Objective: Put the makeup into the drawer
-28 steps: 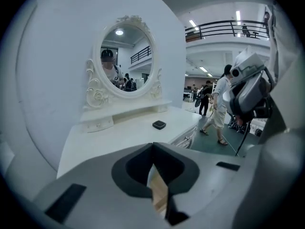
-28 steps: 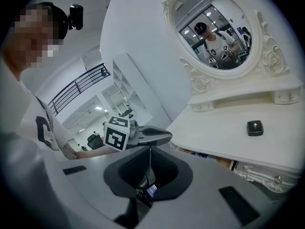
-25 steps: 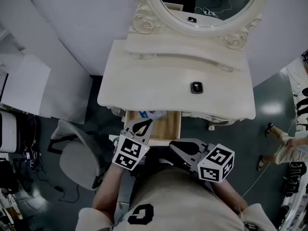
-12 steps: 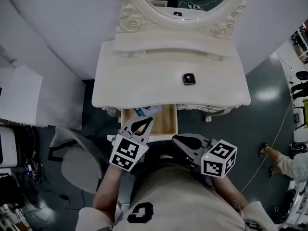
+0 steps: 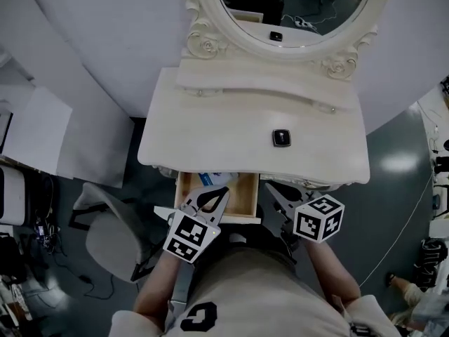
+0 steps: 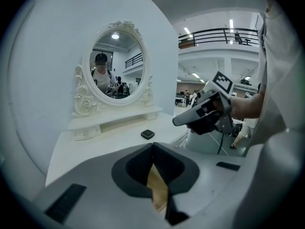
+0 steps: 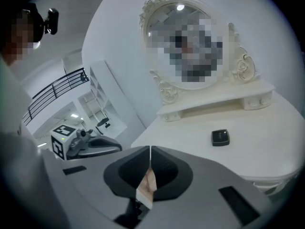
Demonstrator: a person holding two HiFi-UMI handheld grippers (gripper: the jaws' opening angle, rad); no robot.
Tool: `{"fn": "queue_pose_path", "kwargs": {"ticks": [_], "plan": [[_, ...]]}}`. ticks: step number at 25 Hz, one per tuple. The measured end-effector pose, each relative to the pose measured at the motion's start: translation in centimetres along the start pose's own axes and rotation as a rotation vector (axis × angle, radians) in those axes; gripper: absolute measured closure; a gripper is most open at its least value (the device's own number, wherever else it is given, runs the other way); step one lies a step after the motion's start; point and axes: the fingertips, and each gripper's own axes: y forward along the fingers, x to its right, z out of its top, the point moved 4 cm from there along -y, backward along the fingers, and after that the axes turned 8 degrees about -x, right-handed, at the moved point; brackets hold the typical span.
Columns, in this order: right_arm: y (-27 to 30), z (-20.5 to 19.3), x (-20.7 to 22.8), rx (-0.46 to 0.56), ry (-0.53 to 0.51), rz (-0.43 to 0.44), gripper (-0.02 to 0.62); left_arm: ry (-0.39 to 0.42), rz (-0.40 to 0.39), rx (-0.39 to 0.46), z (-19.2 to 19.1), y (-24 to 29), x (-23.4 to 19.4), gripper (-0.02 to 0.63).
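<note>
- On the table (image 5: 210, 128), right of its middle and well apart from both tools, lies the compact (image 5: 281, 137), a small dark square case. It is the makeup to be stowed and nothing touches it yet.
- Below the table's front edge the drawer (image 5: 242, 192) stands pulled out, presumably so the compact can go straight in.
- Over the drawer's front hangs the left tool (image 5: 214, 196), its jaws pressed together with nothing between them. Only the drawer's wood shows through the slit behind the tips.
- Just right of the drawer, close before the table's edge, the right tool (image 5: 271, 188) points toward the table. Its jaws also meet and grip nothing.
- I judge the right tool to be the likelier one for the pick, since it is nearer the compact. It would have to spread its jaws first.
- Hidden under the tabletop is the drawer's rear part, so the blue and white item (image 5: 210, 179) there is cut off and I cannot name it.
- A pale patch behind the right tool's tips is too blurred to identify.
- The mirror (image 5: 295, 5) runs off the top of the head view.
</note>
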Motion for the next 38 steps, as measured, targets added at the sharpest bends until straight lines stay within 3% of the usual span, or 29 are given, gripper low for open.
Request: {"fn": "queue_pose_path", "kwargs": {"ticks": [7, 8, 9, 11, 16, 20, 24, 28, 38], "plan": [[2.6, 4.0, 9.6, 0.027, 0.011, -0.109, 0.561, -0.029, 0.001, -0.027, 2.5, 3.3, 0.4, 0.549], [3.2, 4.2, 10.8, 0.01, 0.004, -0.129, 0.476, -0.037, 0.007, -0.031, 2.7, 3.6, 0.2, 0.549], [3.8, 4.4, 11.9, -0.012, -0.003, -0.154, 0.317, -0.042, 0.015, -0.036, 2.9, 4.0, -0.1, 0.549], [4.8, 4.6, 14.1, -0.046, -0.023, -0.223, 0.3, -0.053, 0.033, -0.046, 3.1, 4.4, -0.7, 0.549], [7.8, 4.1, 19.2, -0.124, -0.047, -0.365, 0.278, -0.089, 0.071, -0.062, 2.7, 4.6, -2.0, 0.549], [10.7, 2.9, 21.5, -0.204, -0.077, -0.433, 0.273, -0.132, 0.076, -0.049, 2.4, 4.2, -2.9, 0.549], [12.1, 1.7, 22.9, -0.258, -0.042, -0.487, 0.27, -0.144, 0.082, -0.054, 1.9, 3.5, -3.5, 0.549], [12.7, 1.7, 23.4, -0.261, -0.044, -0.513, 0.27, -0.193, 0.067, -0.035, 1.7, 3.0, -4.4, 0.549], [12.3, 1.6, 23.8, -0.246, -0.052, -0.529, 0.272, -0.218, 0.094, -0.009, 0.2, 0.5, -5.8, 0.549]]}}
